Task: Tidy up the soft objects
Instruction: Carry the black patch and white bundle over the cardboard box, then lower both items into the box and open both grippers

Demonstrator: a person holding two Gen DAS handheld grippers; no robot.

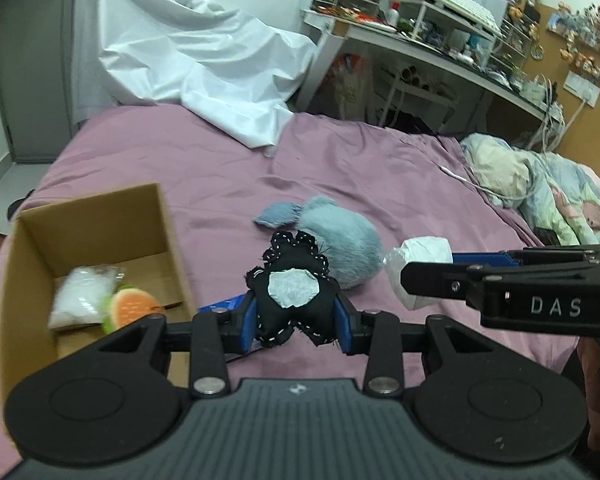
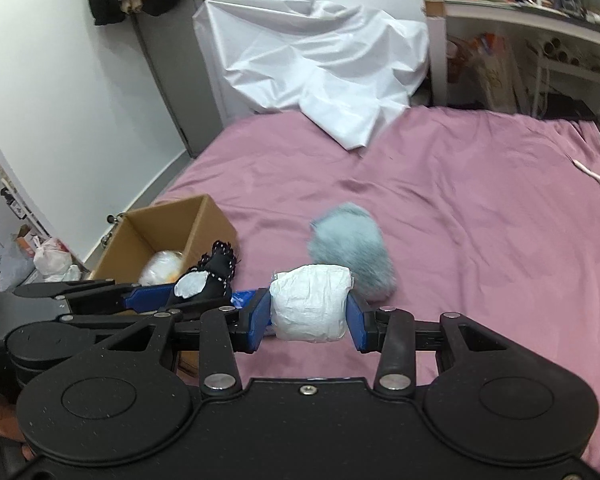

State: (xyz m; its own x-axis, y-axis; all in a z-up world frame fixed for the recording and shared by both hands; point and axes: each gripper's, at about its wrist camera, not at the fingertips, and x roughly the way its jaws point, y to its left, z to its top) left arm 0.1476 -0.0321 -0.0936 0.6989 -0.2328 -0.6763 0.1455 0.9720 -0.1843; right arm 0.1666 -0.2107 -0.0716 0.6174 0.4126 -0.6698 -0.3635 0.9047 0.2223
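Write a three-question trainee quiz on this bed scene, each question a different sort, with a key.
1. True or false: the left gripper holds a black stitched toy.
2. What does the right gripper hold? A) white wrapped bundle B) a keyboard C) a shoe
3. Fill in: the fluffy blue plush lies on the purple ____.

Key: 1 true; 2 A; 3 bedsheet.

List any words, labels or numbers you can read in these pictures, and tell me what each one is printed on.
"DAS": white letters on the black body of the right gripper, seen from the left wrist.
Packages and boxes on the desk shelves: too small and blurred to read.
Nothing else legible.
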